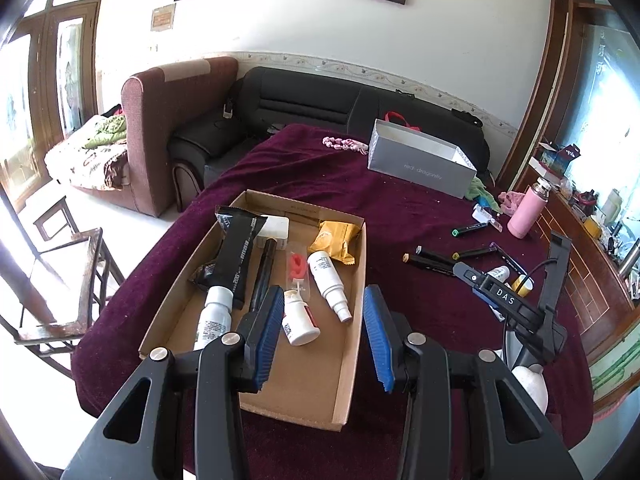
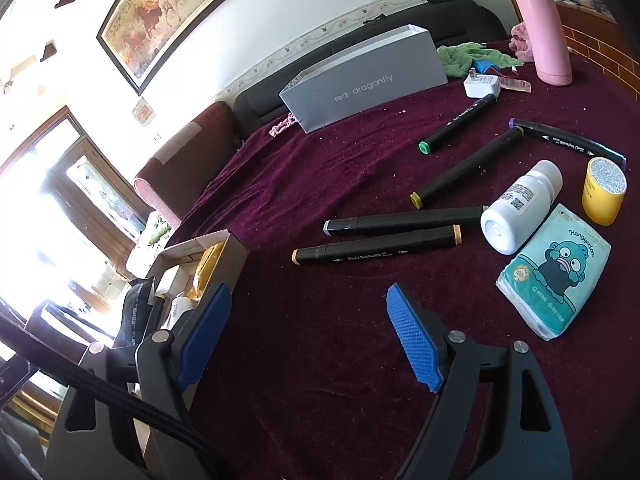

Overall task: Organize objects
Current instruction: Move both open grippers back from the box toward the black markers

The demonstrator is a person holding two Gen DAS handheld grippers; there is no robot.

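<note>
left gripper [image 1: 324,304]: black angular arms, ribbed blue finger pads, round silver screws at the pivots | right gripper [image 2: 308,308]: same black frame, blue textured pads, silver screws, a black cable running across its left arm; from the left camera, white letters "DAS" on its body

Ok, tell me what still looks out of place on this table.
Loose on the cloth, outside the cardboard tray: several black markers, a tipped-over white bottle, a yellow cup and a tissue pack. Nothing looks spilled or broken.
</note>
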